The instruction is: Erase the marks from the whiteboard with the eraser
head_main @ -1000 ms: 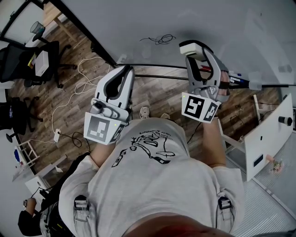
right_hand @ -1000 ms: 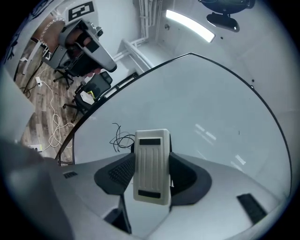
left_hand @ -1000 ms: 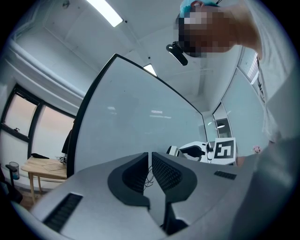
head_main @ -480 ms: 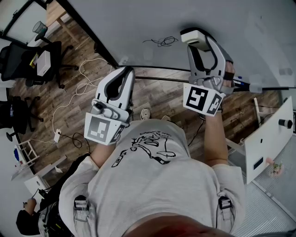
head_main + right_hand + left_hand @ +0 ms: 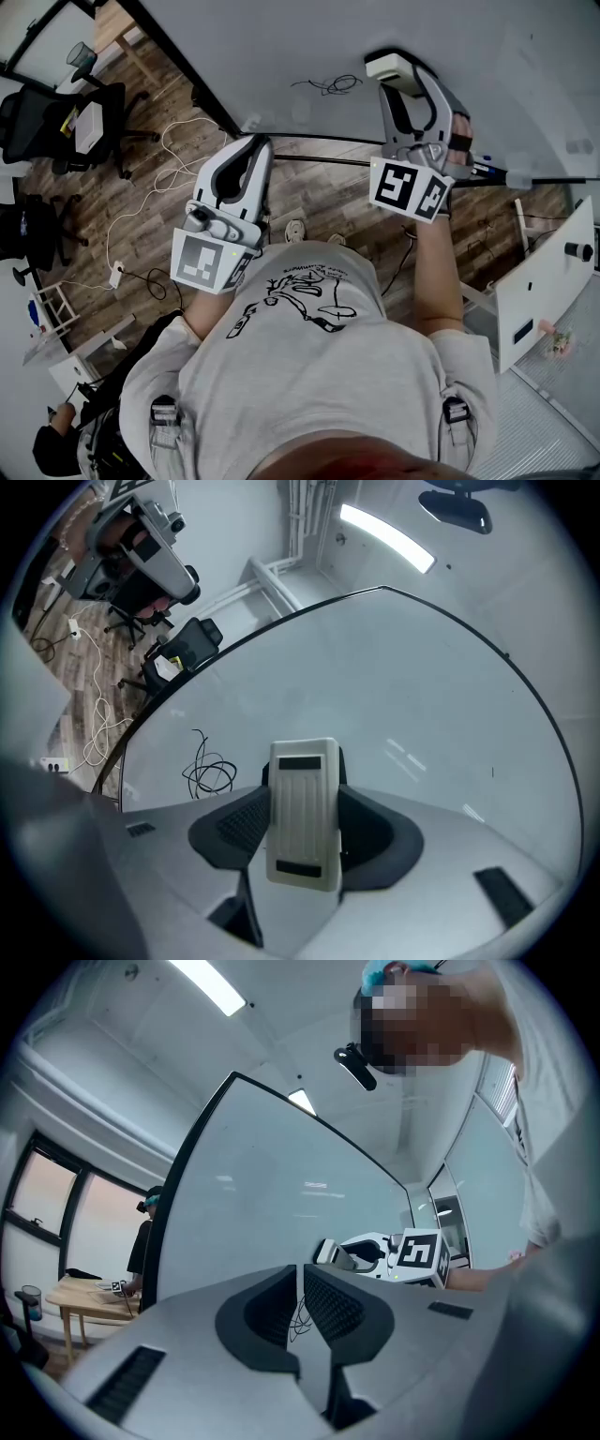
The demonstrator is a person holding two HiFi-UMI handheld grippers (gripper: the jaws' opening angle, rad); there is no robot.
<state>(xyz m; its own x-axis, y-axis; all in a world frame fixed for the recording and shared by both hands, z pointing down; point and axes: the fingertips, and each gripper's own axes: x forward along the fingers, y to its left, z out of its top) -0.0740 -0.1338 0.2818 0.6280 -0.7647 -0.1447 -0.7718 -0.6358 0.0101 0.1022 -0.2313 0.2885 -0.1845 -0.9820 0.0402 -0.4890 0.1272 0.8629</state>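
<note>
We hold the right gripper (image 5: 303, 822) up at the whiteboard (image 5: 281, 42), its two dark jaws pinching a white eraser (image 5: 392, 66) from either side. In the right gripper view the eraser stands upright between the pads, its ribbed plastic back with two dark slots turned toward the camera. The marks (image 5: 325, 82), a loose black scribble of loops, sit on the board just to the left of the eraser and apart from it; in the right gripper view we find them to the lower left of the eraser, near the board's black frame (image 5: 155, 705). Whether the eraser touches the board surface we cannot tell. Our left gripper (image 5: 300, 1302) hangs lower and to the left, in front of the board's lower edge. Its jaws are pressed almost together with only a thin slit between them and nothing held. Through that slit we catch a bit of the scribble beyond. In the left gripper view the right gripper's marker cube (image 5: 420, 1252) shows off to the right against the board. Below the board lies a wooden floor (image 5: 159, 202) with white cables (image 5: 141, 202) trailing across it, and a dark office chair (image 5: 56, 127) stands at the far left.
</note>
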